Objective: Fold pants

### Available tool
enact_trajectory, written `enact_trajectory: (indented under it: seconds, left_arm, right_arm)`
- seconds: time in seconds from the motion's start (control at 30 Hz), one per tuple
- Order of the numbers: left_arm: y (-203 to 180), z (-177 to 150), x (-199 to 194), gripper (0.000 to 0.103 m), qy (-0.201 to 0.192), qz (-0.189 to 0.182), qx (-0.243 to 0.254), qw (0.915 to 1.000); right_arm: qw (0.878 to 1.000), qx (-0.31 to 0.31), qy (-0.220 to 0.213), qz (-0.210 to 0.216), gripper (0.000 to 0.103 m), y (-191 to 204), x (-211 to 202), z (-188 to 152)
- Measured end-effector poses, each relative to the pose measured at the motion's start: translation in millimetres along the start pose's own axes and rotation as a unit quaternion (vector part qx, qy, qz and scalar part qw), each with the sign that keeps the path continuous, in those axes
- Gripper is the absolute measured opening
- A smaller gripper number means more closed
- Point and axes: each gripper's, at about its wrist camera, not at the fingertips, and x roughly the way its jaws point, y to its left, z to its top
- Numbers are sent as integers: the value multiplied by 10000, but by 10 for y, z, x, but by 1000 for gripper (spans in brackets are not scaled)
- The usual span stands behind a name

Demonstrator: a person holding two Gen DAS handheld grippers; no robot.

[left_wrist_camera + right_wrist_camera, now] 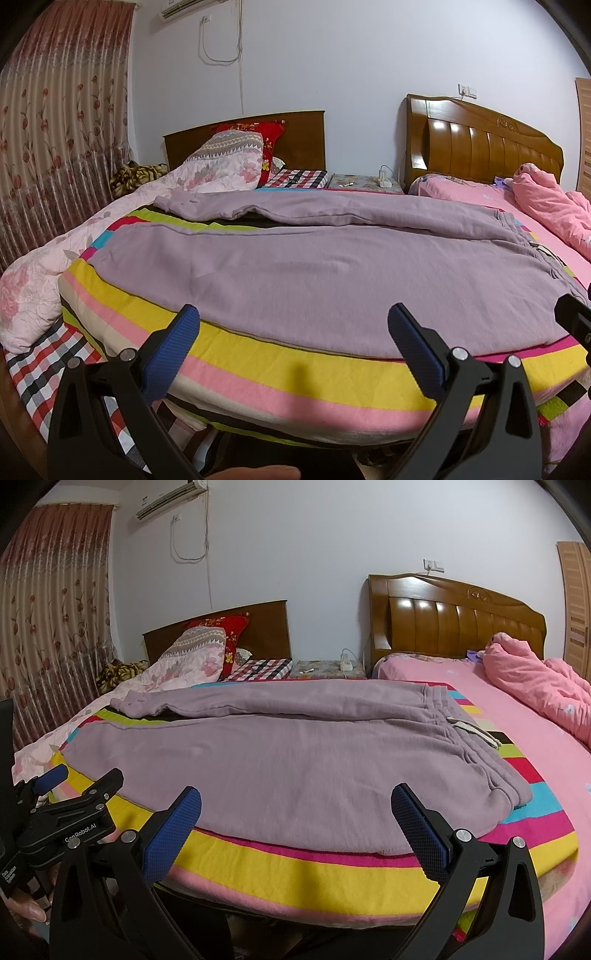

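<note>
Mauve sweatpants point(314, 266) lie flat on a striped blanket point(280, 373) on the bed, waistband to the right, legs running left. They also show in the right wrist view point(280, 753), with the waistband point(476, 753) and a pale drawstring at the right. The far leg is rumpled, its cuff at the back left point(129, 705). My left gripper point(293, 321) is open and empty, just short of the pants' near edge. My right gripper point(295, 805) is open and empty, over the near edge toward the waist. The left gripper also shows in the right wrist view point(79, 782).
A floral quilt point(37, 288) and pillows lie at the left. A pink bed point(524, 738) with a bunched pink duvet adjoins on the right. Two wooden headboards and a small nightstand point(365, 182) stand at the back wall. Curtains hang at the left.
</note>
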Motion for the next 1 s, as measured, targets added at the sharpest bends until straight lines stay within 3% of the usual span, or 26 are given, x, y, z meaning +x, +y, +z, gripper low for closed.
enact_trajectory:
  seconds: [1.0]
  left_arm:
    - [8, -25, 2, 102, 50, 7, 28, 10000]
  right_arm:
    - [9999, 106, 111, 49, 99, -14, 41, -52]
